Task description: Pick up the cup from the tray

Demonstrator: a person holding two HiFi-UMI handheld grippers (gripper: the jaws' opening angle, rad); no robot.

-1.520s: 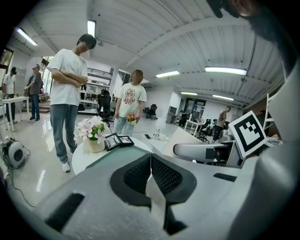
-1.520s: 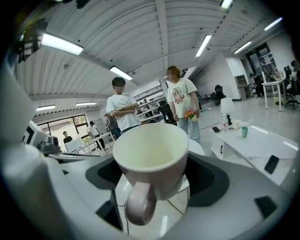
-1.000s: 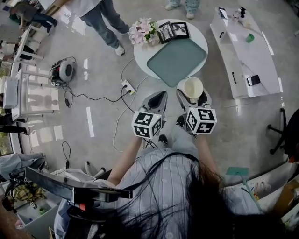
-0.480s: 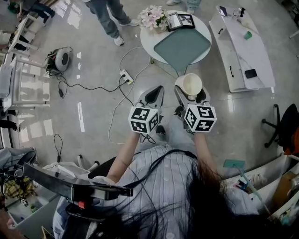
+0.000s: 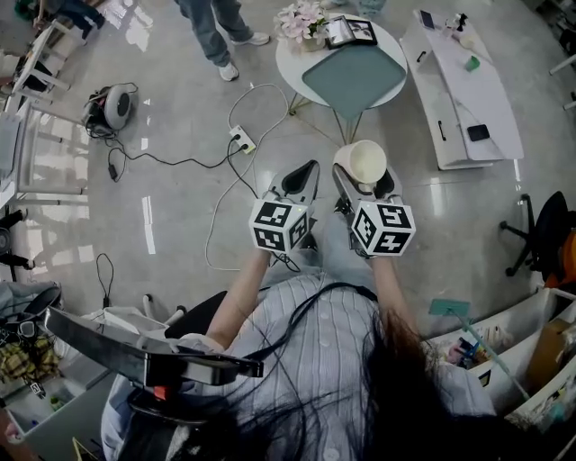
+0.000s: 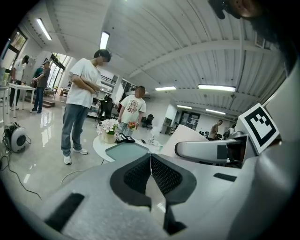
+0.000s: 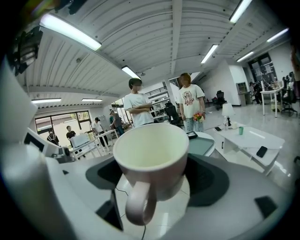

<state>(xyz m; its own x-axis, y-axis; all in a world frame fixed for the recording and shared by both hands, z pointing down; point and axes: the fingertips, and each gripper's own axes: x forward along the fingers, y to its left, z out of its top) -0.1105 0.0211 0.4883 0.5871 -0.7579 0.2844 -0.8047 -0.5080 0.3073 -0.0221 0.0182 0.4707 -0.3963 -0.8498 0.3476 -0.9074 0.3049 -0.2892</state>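
Note:
My right gripper (image 5: 364, 178) is shut on a cream cup (image 5: 367, 163), upright and held in the air well short of the round white table (image 5: 290, 65). In the right gripper view the cup (image 7: 152, 159) fills the middle, empty, handle towards the camera, clamped between the dark pads (image 7: 208, 180). The grey-green tray (image 5: 353, 76) lies bare on that table. My left gripper (image 5: 304, 176) hangs beside the right one; its jaws (image 6: 151, 174) are shut with nothing between them.
A flower pot (image 5: 302, 20) and a black picture frame (image 5: 350, 31) stand at the table's far side. A white bench (image 5: 468, 85) with small items is at the right. A cable and power strip (image 5: 241, 140) lie on the floor. A person (image 5: 214, 27) stands by the table.
The view has drawn back: the table and tray have slid up and away in the head view, while both grippers, the right still holding the cup, keep their places.

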